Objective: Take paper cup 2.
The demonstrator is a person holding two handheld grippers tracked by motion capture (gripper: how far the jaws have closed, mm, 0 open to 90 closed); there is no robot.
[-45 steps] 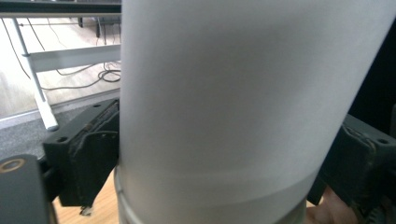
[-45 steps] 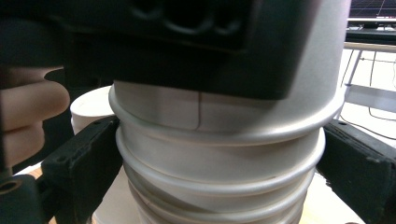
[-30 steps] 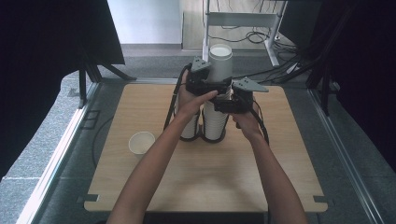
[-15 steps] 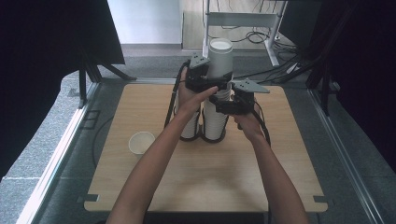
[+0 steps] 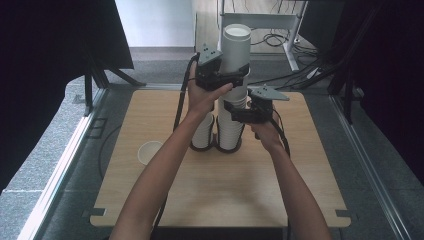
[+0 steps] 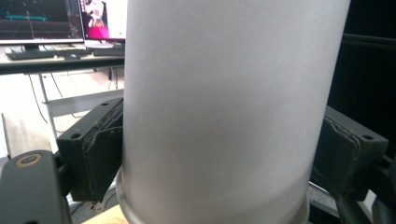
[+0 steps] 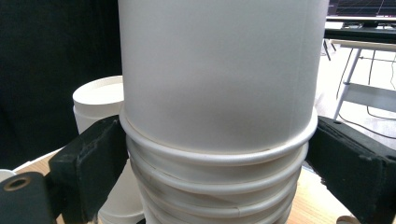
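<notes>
Presently the work in hand appears to be separating the top cup [image 5: 236,47] from the tall stack of cups [image 5: 231,125] near the middle of the table [image 5: 310,175], and it stands at an early-to-middle stage: both grips are made, but the cup is judged not yet clear of the stack. The left gripper [image 5: 220,75] has its jaws clamped on the top cup's wall, a pad pressed to each side in the left gripper view. The right gripper [image 5: 240,114] sits lower; in the right gripper view its jaws stand at either side of the nested rims, and whether they actually bear on the stack cannot be told. Inverted cups nest rim over rim in the stack, with a shorter stack [image 5: 203,132] just beside it on the left. A single cup [image 5: 150,152] stands apart, mouth up and seemingly empty. Remaining, on this judgement: lifting the top cup free and setting it down.
</notes>
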